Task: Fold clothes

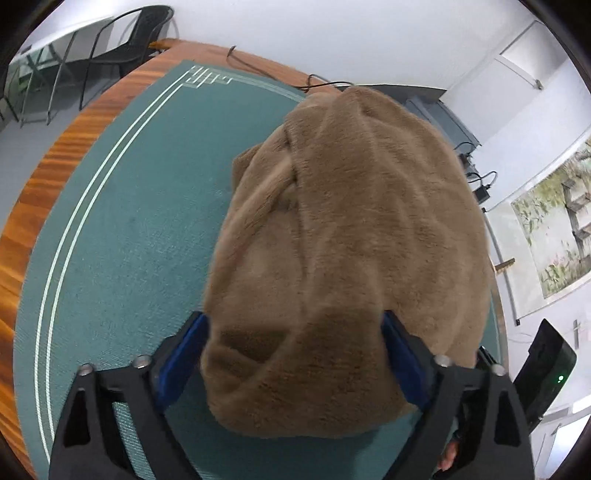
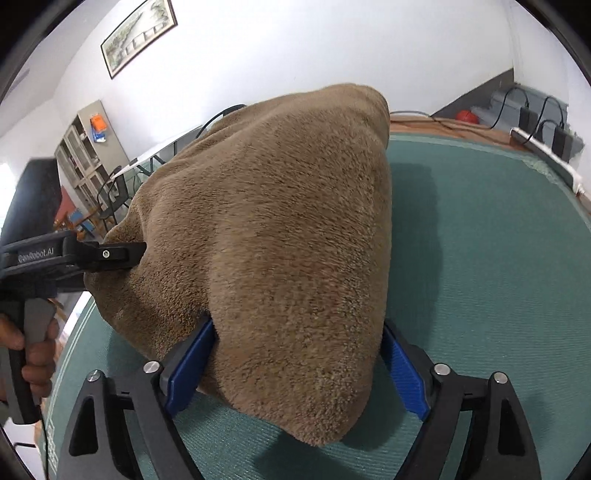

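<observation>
Brown plush garment [image 1: 343, 240] is bunched between the blue-padded jaws of the left gripper [image 1: 295, 354]; the jaws stand wide with a thick wad of pile filling the gap, so it reads as clamped on the cloth. Right gripper [image 2: 299, 354]: same, jaws apart with fleece packed between them. Garment hangs lifted from both holds, its far part trailing toward the teal mat [image 1: 129, 221].

Judgement: a carry or fold-over stroke is in hand, both ends held. Which fold of the sequence, cannot tell. Next move calls for keeping both holds level and laying the raised edge flat without dragging the trailing part.

Mat covers a wooden tabletop [image 1: 55, 155]; pale double border lines. Beyond: black chair [image 1: 140, 40], cables, white walls, a landscape painting [image 2: 138, 35], a shelving unit [image 2: 92, 151].
</observation>
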Motion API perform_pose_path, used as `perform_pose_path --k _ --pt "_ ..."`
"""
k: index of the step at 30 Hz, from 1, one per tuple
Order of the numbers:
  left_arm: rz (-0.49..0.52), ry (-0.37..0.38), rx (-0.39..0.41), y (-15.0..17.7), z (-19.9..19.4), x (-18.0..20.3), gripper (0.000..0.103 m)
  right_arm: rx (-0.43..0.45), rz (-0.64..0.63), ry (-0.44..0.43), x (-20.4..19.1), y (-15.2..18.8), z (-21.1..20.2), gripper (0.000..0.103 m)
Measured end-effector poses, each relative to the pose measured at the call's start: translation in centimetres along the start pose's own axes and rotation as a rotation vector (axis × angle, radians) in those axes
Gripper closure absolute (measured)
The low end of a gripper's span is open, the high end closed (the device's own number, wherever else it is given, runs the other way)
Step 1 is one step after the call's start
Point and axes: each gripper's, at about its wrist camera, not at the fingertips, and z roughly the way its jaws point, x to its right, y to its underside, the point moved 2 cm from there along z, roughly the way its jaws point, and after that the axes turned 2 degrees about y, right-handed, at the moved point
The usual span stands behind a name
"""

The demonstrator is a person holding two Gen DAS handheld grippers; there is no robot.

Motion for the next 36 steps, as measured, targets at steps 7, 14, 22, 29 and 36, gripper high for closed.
perform_pose_path --k 7,14,22,29,36 --pt "-0.042 0.041 -0.019 -1.0 -0.2 -0.1 0.005 -0.066 0.020 -0.075 1.6 -1.4 -0.1 0.007" --pt "-0.006 0.055 0.026 -4.8 -2.7 0.8 0.005 -0.025 0.060 -0.236 5.2 -5.0 -2.5 0.006" --pt "0.020 0.139 -0.006 -9.4 -1.8 -0.6 0.003 -0.045 0.279 -0.375 10.5 -8.9 -1.1 0.006" --pt "-0.056 0.207 -0.124 -10.8 3.0 -3.0 0.002 -0.110 0.380 -0.468 11.5 -10.2 2.4 0.006" --pt "-0.070 0.287 -0.180 -10.8 4.8 -3.8 0.000 -0.175 0.412 -0.511 11.2 -10.3 5.1 0.002"
